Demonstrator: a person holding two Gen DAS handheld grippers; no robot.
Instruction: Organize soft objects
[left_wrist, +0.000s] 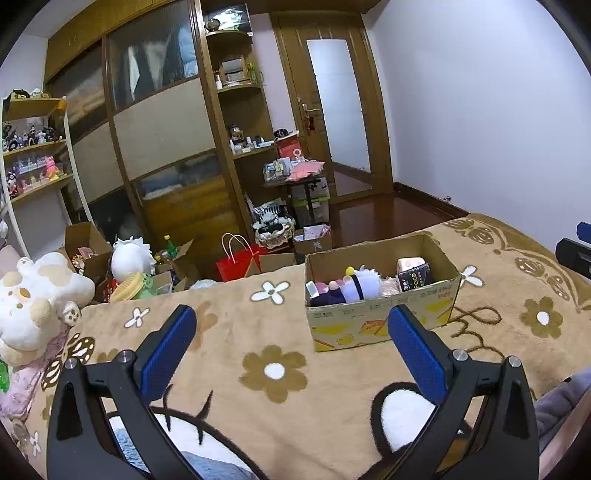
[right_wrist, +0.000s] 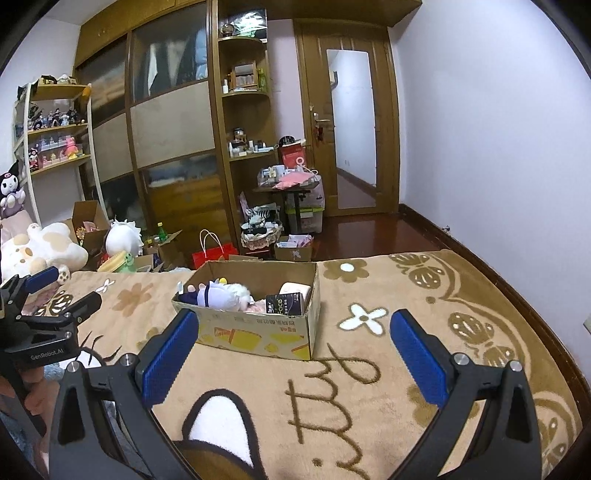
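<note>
both jaws are standing wide apart, the left gripper (left_wrist: 291, 332) and right gripper (right_wrist: 295, 336) gripping nothing. soft toys are lying inside the cardboard box (right_wrist: 255, 332) on the blanket (right_wrist: 388, 406). reaching in carelessly could be snagging its thin rim and tipping it; open blanket is surrounding it.

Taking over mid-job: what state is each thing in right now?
left gripper: open, empty.
right gripper: open, empty.
cardboard box: open-topped, upright on the blanket.
doll: lying in the box.
tissue pack: in the box.
large white plush: lying outside the box.
</note>
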